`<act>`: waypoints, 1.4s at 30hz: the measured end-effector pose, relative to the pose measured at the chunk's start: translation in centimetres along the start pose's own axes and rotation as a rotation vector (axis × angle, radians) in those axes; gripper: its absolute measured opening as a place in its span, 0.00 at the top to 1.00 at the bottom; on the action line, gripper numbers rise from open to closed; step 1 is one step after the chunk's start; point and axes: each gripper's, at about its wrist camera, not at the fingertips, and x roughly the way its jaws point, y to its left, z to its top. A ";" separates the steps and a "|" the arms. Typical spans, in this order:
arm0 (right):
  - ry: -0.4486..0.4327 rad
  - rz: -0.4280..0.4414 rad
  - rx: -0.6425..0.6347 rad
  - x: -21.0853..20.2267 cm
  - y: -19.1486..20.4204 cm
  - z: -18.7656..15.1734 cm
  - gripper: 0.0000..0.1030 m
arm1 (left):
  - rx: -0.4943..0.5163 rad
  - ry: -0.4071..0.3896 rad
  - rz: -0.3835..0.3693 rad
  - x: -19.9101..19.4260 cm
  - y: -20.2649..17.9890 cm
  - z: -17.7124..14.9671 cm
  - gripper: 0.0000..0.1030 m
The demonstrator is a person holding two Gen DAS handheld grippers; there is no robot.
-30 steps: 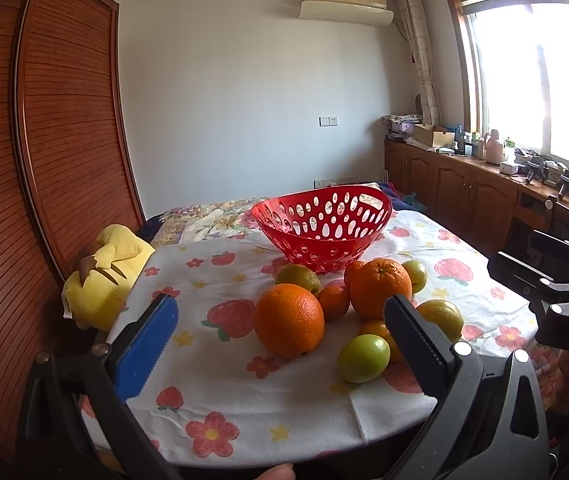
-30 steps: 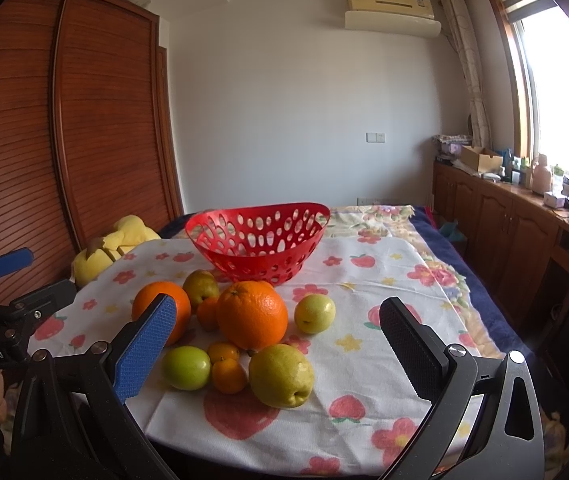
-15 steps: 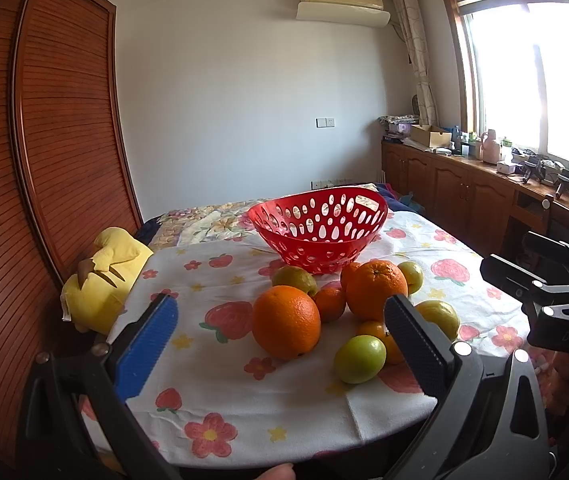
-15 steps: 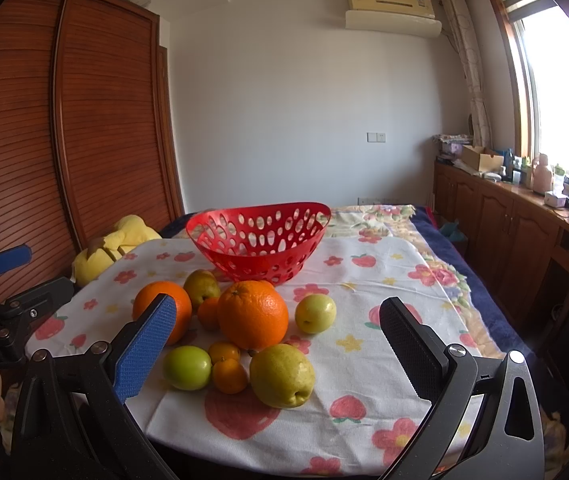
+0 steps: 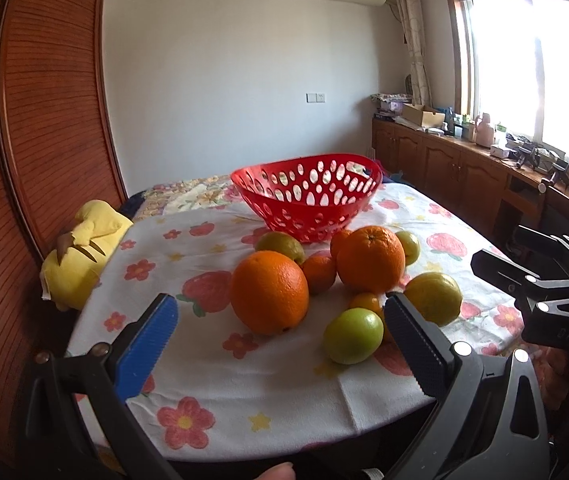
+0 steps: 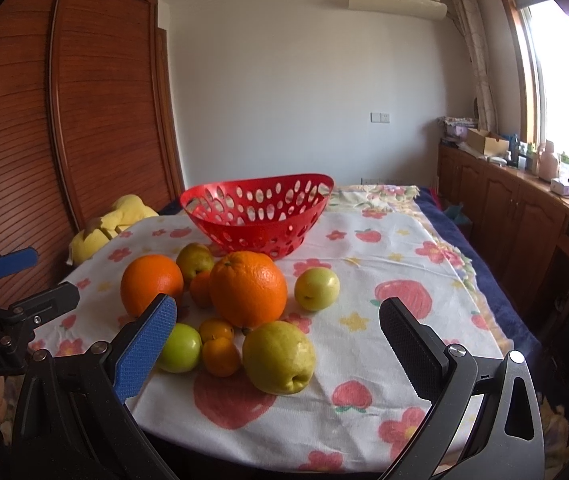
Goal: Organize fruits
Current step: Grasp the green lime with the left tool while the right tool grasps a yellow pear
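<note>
Two grippers hang over the near edge of the table: the left gripper (image 5: 280, 330) is spread wide with nothing in it, and so is the right gripper (image 6: 278, 332). Fruit's piled on the flowery tablecloth (image 6: 384, 280): a big orange (image 5: 269, 292), a green apple (image 5: 352, 335), a yellow pear (image 6: 278, 357). All of it sits just in front of the red basket (image 6: 258, 216).

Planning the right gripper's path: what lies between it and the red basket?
Right wrist view: yellow-green pear, big orange between right gripper and red basket.
</note>
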 end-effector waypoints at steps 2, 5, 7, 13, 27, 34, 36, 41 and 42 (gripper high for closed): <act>0.013 -0.002 -0.007 0.5 -0.1 -0.3 0.00 | -0.004 0.021 -0.031 0.5 -0.1 -0.4 0.00; 0.035 0.001 -0.016 1.3 -0.2 -0.9 0.02 | 0.004 0.043 -0.041 1.4 -0.5 -1.0 0.00; 0.053 0.009 -0.014 1.8 -0.5 -1.3 0.04 | 0.002 0.063 -0.061 2.1 -0.7 -1.3 0.01; 0.103 0.033 -0.041 3.3 -0.4 -2.2 0.12 | -0.008 0.113 -0.110 3.6 -1.0 -2.1 0.01; 0.240 0.121 -0.053 7.3 -0.9 -3.0 0.25 | -0.033 0.184 -0.195 6.2 -1.0 -2.8 0.07; 0.283 0.130 -0.041 8.5 -1.4 -3.3 0.25 | -0.015 0.191 -0.221 7.2 -1.8 -2.6 0.12; 0.292 0.133 -0.046 8.8 -1.4 -3.3 0.25 | -0.005 0.193 -0.220 7.4 -2.1 -2.5 0.12; 0.301 0.133 -0.068 9.0 -1.2 -3.7 0.39 | 0.010 0.203 -0.223 8.1 -2.7 -2.5 0.14; 0.298 0.135 -0.072 8.9 -1.2 -3.8 0.39 | 0.012 0.205 -0.220 8.2 -2.7 -2.5 0.15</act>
